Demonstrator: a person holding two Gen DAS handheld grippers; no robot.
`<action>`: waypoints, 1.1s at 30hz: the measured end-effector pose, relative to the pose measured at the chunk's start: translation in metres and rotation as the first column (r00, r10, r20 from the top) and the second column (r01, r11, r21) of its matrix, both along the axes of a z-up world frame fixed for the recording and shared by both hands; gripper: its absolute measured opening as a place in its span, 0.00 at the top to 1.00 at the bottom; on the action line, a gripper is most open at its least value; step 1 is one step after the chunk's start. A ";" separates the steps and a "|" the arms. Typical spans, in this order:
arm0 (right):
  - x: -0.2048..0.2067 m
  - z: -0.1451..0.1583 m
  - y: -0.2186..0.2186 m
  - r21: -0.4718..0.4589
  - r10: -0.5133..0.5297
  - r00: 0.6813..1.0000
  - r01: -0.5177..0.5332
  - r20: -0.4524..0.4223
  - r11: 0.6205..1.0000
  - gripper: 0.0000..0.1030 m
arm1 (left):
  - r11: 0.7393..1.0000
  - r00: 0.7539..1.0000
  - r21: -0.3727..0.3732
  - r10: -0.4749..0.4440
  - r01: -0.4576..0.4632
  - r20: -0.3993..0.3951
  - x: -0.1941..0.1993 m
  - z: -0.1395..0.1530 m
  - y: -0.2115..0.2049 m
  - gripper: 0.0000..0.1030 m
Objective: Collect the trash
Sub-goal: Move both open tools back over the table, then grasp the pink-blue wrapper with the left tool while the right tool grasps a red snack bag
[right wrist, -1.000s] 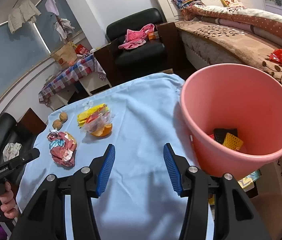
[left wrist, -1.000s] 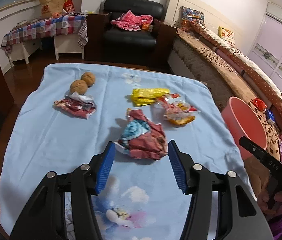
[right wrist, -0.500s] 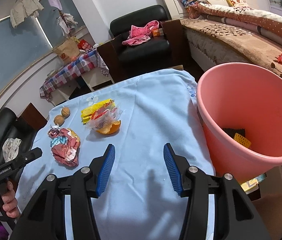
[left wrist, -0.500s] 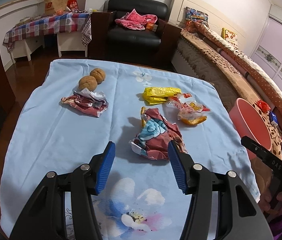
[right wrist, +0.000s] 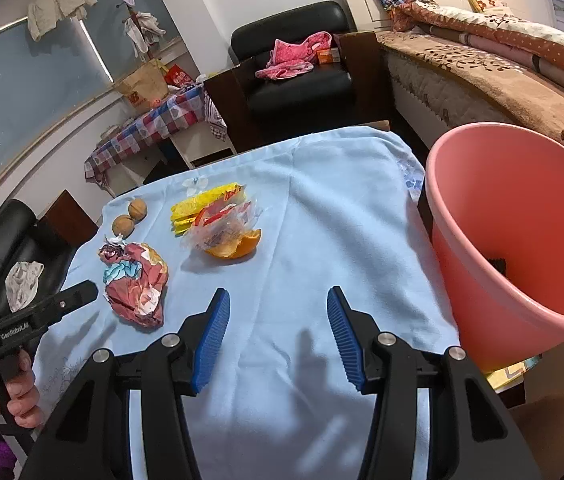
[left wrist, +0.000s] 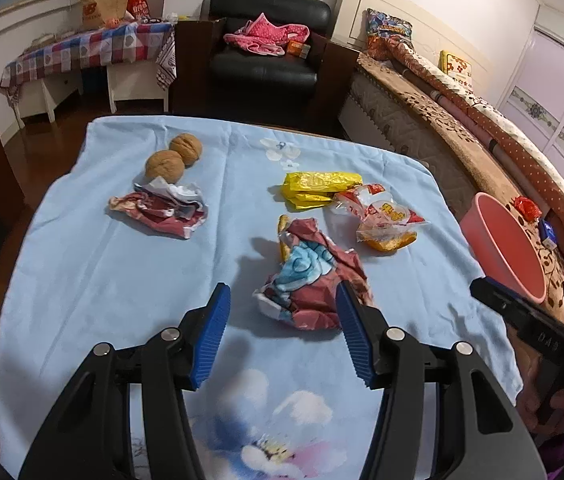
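Observation:
A crumpled red-and-blue wrapper [left wrist: 310,280] lies on the light blue tablecloth [left wrist: 94,280], just ahead of my open left gripper [left wrist: 282,300]; its right fingertip overlaps the wrapper's edge. The wrapper also shows in the right wrist view [right wrist: 136,284]. Further off lie a second crumpled wrapper [left wrist: 162,210], a yellow packet [left wrist: 318,188], a clear bag with orange peel [left wrist: 386,224] and two walnuts [left wrist: 174,158]. My right gripper [right wrist: 278,312] is open and empty above bare cloth, left of the pink bucket [right wrist: 522,232].
The pink bucket [left wrist: 502,244] stands off the table's right edge, with dark items inside. A bed [right wrist: 502,68] runs along the right wall. A black armchair [left wrist: 266,52] and a checkered side table [left wrist: 82,48] stand beyond the table's far edge.
My left gripper has shifted left relative to the red-and-blue wrapper, which now lies toward its right finger. My right gripper has swung left away from the bucket, over the cloth.

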State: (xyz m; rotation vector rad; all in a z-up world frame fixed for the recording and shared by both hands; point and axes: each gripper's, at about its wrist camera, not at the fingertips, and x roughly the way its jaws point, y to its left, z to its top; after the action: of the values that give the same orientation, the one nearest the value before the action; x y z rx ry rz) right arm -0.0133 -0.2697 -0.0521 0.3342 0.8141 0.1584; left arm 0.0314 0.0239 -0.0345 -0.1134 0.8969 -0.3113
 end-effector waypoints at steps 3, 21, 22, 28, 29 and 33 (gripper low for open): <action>0.002 -0.001 0.002 -0.004 0.005 1.000 -0.005 -0.006 1.000 0.51 | 1.000 1.000 -0.017 -0.010 0.010 -0.002 0.005 -0.001 -0.006 0.47; 0.052 0.014 0.027 0.045 0.050 0.999 -0.050 -0.003 0.998 0.51 | 0.999 1.000 -0.039 -0.011 0.011 -0.007 0.019 -0.018 -0.006 0.74; 0.057 0.015 0.030 0.043 0.052 0.999 -0.051 -0.006 0.998 0.51 | 0.999 1.000 -0.048 -0.017 0.017 -0.008 0.018 -0.018 -0.004 0.74; 0.081 0.012 0.050 -0.020 0.045 0.999 -0.046 -0.013 0.999 0.51 | 0.992 0.999 -0.118 -0.037 0.035 -0.020 0.020 -0.023 0.009 0.74; 0.085 0.010 0.053 -0.030 0.046 0.999 -0.047 -0.021 0.998 0.52 | 0.991 0.999 -0.128 -0.040 0.036 -0.023 0.020 -0.024 0.010 0.74; 0.092 0.000 0.062 -0.063 0.059 0.996 -0.062 -0.060 0.996 0.69 | 0.987 0.998 -0.153 -0.048 0.042 -0.032 0.024 -0.025 0.014 0.74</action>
State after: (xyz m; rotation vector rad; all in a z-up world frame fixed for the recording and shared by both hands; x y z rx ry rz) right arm 0.0788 -0.2079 -0.0519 0.2540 0.8852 0.1792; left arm 0.0550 0.0381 -0.0593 -0.2403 0.9112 -0.4210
